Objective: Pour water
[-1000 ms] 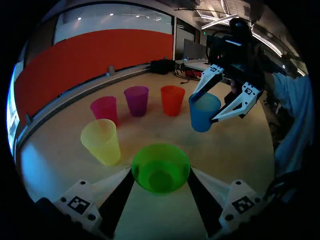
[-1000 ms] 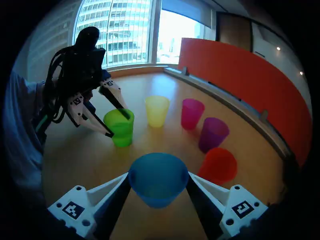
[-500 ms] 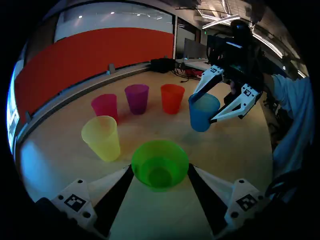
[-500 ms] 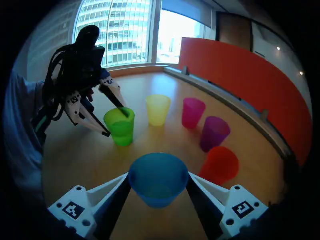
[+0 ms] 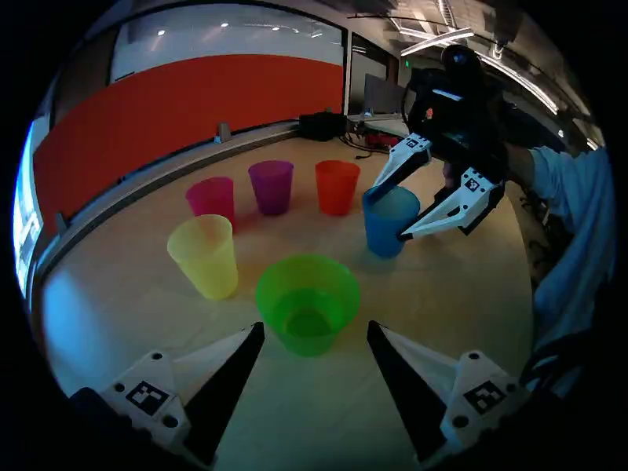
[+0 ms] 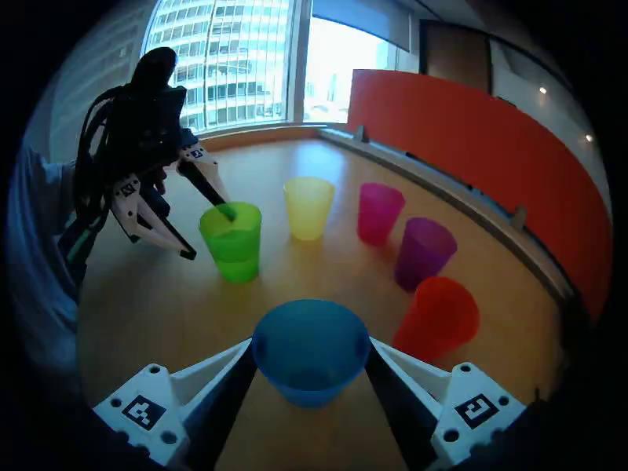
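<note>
Two cups matter here. Our left gripper (image 5: pixel 314 328) stands released just short of the green cup (image 5: pixel 308 302), which sits free on the table (image 5: pixel 471 298) at lower centre. Our right gripper (image 5: pixel 386 212) clamps the blue cup (image 5: pixel 386 224), right of centre. If we tip the blue cup too fast, we could overshoot the green cup or topple it.

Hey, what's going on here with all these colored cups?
A person holds a tool in each hand. The right tool grips a blue cup. The left tool is open, with a green cup standing on the table in front of it. Four more cups stand nearby.
</note>
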The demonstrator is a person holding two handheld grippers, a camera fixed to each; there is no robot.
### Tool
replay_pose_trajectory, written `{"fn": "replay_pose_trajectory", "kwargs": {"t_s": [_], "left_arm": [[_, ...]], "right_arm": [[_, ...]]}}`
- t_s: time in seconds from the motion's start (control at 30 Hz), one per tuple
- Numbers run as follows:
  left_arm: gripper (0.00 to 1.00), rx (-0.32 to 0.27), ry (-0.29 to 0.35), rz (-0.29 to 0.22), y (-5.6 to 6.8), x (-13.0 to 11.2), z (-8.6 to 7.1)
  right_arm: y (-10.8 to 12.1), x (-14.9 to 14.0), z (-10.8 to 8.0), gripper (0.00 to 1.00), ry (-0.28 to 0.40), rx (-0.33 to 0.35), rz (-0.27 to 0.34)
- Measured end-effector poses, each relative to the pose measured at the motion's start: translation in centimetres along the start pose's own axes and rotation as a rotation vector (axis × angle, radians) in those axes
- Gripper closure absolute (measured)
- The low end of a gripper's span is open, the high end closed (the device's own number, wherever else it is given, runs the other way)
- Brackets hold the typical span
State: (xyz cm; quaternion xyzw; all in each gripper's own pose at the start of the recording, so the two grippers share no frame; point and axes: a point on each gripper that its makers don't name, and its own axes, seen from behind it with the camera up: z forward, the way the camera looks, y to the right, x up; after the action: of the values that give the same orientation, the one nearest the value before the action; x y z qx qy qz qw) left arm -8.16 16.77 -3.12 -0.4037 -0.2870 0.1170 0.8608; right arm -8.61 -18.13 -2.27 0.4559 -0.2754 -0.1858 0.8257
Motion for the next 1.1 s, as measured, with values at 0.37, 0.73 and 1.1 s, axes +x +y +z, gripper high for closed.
{"fn": "replay_pose_trajectory", "kwargs": {"t_s": [0.37, 0.73, 1.1], "left_arm": [[0.02, 0.014, 0.01, 0.008, 0.4, -0.1, -1.1], [0.02, 0.011, 0.013, -0.005, 0.8, -0.2, -1.5], [0.02, 0.034, 0.028, -0.013, 0.7, -0.1, -2.2]], "right_arm": [[0.0, -0.4, -0.2, 0.07, 0.006, -0.011, 0.006], [0.2, -1.1, -0.4, 0.0, -0.006, -0.032, 0.013], [0.2, -1.8, -1.6, 0.0, -0.006, -0.052, 0.024]]}}
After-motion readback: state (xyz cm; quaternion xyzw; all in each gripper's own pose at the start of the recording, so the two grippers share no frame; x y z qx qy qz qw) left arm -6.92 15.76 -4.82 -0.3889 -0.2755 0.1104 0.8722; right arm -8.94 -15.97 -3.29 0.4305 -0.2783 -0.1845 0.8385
